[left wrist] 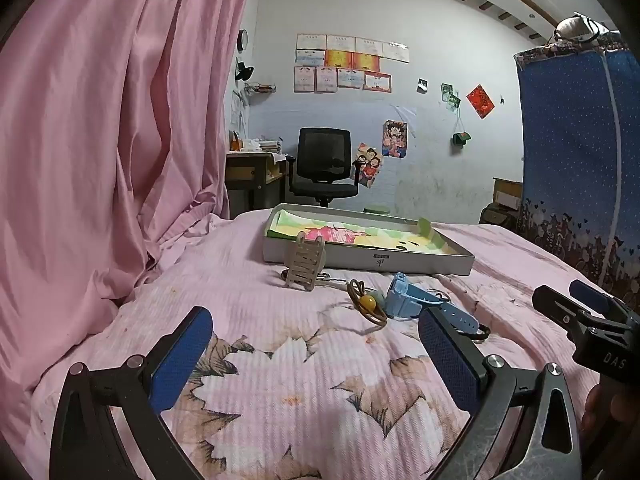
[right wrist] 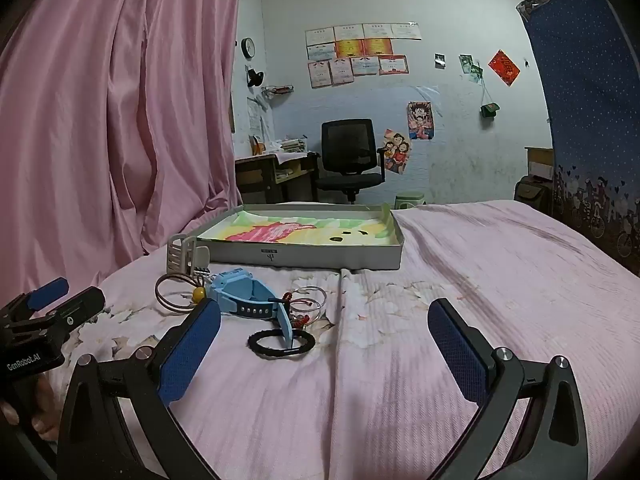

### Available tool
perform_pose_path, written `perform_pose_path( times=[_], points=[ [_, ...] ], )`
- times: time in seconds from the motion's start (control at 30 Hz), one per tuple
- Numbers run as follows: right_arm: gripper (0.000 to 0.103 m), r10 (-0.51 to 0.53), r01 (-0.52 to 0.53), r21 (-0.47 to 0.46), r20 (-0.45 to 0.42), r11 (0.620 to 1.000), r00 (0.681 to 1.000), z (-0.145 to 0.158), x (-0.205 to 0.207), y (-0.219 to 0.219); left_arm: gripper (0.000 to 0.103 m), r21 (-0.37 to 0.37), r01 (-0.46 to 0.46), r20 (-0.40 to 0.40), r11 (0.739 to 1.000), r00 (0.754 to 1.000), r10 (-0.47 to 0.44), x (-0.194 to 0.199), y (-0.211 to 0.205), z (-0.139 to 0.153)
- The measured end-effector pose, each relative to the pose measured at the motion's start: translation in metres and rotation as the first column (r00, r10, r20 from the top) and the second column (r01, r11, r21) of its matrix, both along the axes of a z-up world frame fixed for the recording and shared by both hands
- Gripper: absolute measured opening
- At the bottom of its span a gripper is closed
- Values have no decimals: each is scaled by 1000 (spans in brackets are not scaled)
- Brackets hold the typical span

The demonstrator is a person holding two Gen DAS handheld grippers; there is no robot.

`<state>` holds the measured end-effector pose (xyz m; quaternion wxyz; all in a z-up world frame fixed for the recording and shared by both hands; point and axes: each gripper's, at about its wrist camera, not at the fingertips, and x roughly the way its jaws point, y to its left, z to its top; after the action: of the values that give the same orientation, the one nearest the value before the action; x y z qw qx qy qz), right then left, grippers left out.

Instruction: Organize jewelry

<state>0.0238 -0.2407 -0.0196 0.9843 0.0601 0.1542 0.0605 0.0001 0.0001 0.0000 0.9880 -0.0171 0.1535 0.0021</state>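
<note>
A light blue watch (left wrist: 412,298) (right wrist: 248,294) lies on the pink bed beside a brown cord bangle with a yellow bead (left wrist: 366,304) (right wrist: 178,294). A black hair tie (right wrist: 278,344), thin wire bangles with red beads (right wrist: 308,300) and a cream hair claw clip (left wrist: 304,260) (right wrist: 184,256) lie close by. A shallow white box with a colourful lining (left wrist: 360,240) (right wrist: 304,236) stands behind them. My left gripper (left wrist: 316,356) is open and empty in front of the items. My right gripper (right wrist: 324,348) is open and empty, its left finger near the watch.
Pink curtain (left wrist: 112,120) hangs along the left. A blue patterned cloth (left wrist: 576,140) hangs at the right. A black office chair (left wrist: 324,164) and desk (left wrist: 252,172) stand beyond the bed. The bed's quilt (right wrist: 460,280) stretches to the right.
</note>
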Motion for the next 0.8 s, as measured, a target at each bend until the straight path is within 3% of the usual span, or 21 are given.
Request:
perform_pose_path(
  times=[0.8],
  points=[
    [102,0,0,0,-1,1000,1000,1,0,0,103,5,2,1,1000,1000,-3,0,1,-2]
  ],
)
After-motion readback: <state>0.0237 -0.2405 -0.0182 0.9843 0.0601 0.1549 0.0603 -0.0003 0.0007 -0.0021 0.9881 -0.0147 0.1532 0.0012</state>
